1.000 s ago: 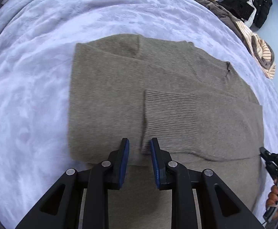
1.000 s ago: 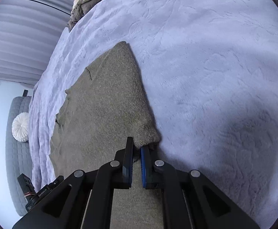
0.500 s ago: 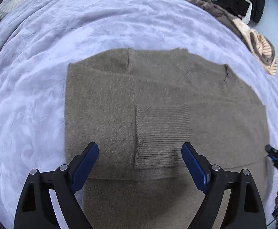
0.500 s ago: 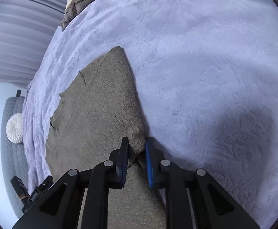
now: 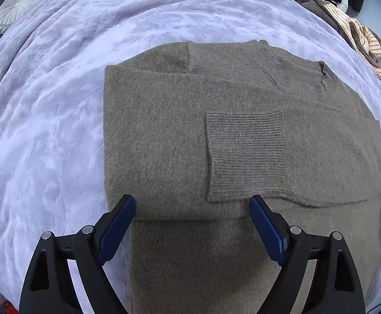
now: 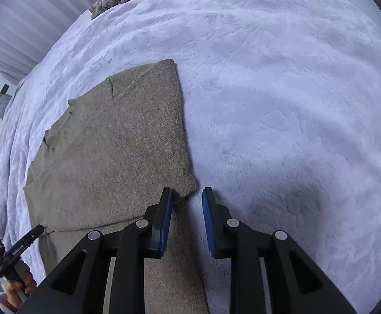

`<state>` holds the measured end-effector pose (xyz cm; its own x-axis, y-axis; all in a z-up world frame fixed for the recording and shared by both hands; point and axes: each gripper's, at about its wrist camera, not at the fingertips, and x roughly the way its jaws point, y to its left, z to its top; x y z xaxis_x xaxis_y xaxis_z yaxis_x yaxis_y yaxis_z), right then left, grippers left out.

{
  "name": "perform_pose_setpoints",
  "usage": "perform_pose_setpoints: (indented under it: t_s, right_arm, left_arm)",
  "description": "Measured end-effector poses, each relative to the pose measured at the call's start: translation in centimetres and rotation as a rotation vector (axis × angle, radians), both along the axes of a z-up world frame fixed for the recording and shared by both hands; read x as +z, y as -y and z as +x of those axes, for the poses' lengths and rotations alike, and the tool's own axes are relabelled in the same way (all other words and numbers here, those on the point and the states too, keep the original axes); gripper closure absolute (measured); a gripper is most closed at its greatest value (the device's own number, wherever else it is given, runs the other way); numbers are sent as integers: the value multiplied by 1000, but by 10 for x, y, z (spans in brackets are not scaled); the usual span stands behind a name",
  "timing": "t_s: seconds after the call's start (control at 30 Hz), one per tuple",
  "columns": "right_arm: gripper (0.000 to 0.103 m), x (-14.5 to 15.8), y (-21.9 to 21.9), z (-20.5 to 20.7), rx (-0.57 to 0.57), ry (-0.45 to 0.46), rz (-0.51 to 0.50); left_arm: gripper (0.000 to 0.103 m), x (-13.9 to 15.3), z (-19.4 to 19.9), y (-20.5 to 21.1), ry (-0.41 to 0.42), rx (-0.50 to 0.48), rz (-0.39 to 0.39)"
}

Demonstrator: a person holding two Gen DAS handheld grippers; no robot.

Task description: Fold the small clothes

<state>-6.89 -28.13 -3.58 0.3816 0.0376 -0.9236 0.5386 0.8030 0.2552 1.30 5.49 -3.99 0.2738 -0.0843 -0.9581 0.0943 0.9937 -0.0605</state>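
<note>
left wrist view: olive-brown knitted sweater [image 5: 180, 141] lies on the lilac plush bed [image 5: 46, 130], sleeves folded in. left gripper [image 5: 191, 209] stands wide apart above it; right gripper [image 6: 186, 196], just opening, holds nothing. next, i think, grasp the hem and fold upward.

One sweater [image 5: 180, 136], two grippers (perhaps one cushion [image 5: 12, 7])
</note>
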Motion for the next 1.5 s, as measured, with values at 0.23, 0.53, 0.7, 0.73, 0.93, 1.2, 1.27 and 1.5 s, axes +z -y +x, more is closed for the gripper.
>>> perform_pose_setpoints:
  t_s: [0.23,0.53,0.7,0.73,0.93,1.2,1.27,1.5]
  right_arm:
    - [77,14,-23,-17,14,-5,19]
    - [77,7,-59,-23,63,-20,70]
    - [77,10,-71,-24,85,-11,87]
    - [77,10,-72,-23,88,-9,87]
    - [77,-1,-75,-23,80,-41,113]
    - [77,-4,-77,-29,81,-56,124]
    - [77,-2,-78,-28,84,-52,124]
    - [77,-1,-85,-22,110,-48,123]
  left_arm:
    - [14,7,-7,-9,-20,19,-39]
    - [70,-5,16,-5,-79,2,-258]
    - [88,10,12,-3,-46,-45,-303]
    - [88,13,9,-3,-34,-57,-295]
    - [88,-7,3,-11,-68,-28,-271]
    - [87,10,-13,-10,-33,-52,-118]
    - [87,12,-16,-11,-28,-49,-91]
    - [48,11,-22,-15,-54,-31,-40]
